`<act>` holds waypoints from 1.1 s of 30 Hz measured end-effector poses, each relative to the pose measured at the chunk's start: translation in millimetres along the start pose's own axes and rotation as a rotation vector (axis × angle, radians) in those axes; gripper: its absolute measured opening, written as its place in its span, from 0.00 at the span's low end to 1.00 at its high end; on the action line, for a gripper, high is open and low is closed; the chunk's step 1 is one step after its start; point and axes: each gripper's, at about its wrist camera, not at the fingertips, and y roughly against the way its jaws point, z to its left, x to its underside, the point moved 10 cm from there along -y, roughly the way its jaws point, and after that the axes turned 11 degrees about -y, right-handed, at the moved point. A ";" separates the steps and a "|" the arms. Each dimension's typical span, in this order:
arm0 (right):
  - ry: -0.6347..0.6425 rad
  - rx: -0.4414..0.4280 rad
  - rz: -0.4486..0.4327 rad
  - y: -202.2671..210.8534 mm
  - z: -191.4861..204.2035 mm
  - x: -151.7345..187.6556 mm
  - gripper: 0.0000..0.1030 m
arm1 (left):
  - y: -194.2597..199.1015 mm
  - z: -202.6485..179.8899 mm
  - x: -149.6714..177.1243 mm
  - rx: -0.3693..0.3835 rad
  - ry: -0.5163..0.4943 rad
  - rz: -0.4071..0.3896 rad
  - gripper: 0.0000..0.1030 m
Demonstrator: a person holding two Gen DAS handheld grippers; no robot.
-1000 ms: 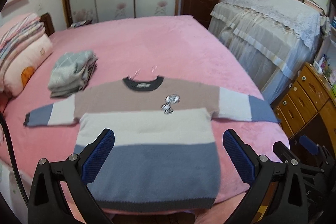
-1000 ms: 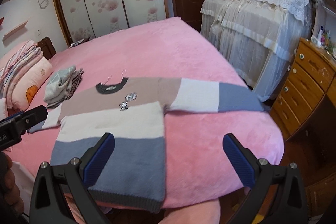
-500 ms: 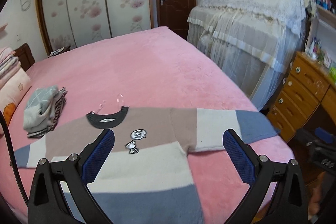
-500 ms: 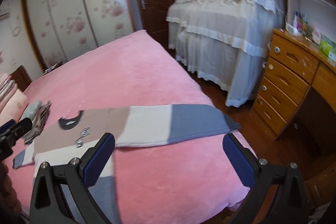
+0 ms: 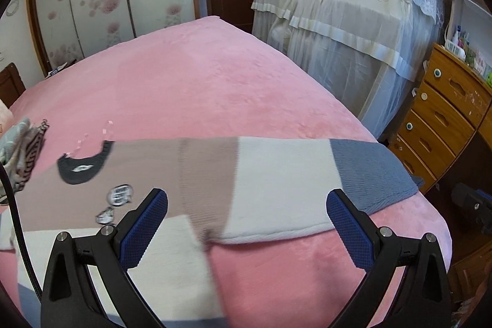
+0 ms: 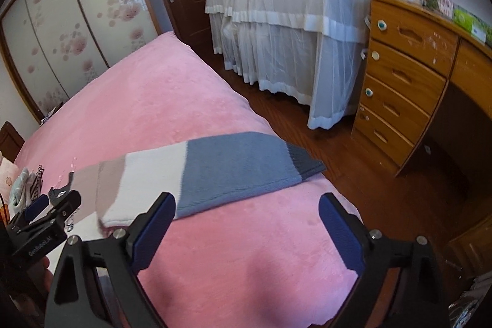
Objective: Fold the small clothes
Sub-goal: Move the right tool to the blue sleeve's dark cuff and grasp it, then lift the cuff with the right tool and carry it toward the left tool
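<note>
1. Two claws are hanging over the near edge of the bed (image 5: 215, 76), each with its blue pads spread wide and nothing between them.
2. The left claw (image 5: 247, 228) is standing open above the sweater (image 5: 209, 174), roughly where the sleeve (image 5: 292, 183) is joining the body.
3. The right claw (image 6: 247, 231) is gaping too; its jaws have just been closing a little, with only pink blanket showing between them and no cloth pinched.
4. The sweater is lying flat and face up along the near edge of the bed, its dark collar (image 5: 81, 166) pointing toward the far edge.
5. The sleeve is stretching straight out toward the near right corner of the bed, and its grey-blue cuff end (image 6: 243, 168) is reaching just to that corner's edge.
6. In the right wrist view the left claw (image 6: 46, 214) is showing at the far left, hovering over the sweater's chest.
7. A small pile of folded clothes (image 5: 21, 149) is sitting near the left edge of the bed, just beside the sweater.
8. A wooden chest of drawers (image 6: 402, 82) is standing on the floor beyond the right edge.
</note>
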 end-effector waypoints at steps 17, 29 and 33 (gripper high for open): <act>-0.284 -0.048 0.240 -109.1 -56.4 13.9 0.71 | -62.6 -59.7 1.9 -0.044 -0.056 0.050 0.99; -0.321 -0.052 0.238 -147.3 -61.5 -7.6 0.46 | -65.5 -59.5 0.7 -0.072 -0.050 0.077 0.99; -0.291 -0.077 0.190 -137.6 -53.3 -15.4 0.10 | -60.6 -46.0 1.2 -0.083 -0.033 0.089 0.99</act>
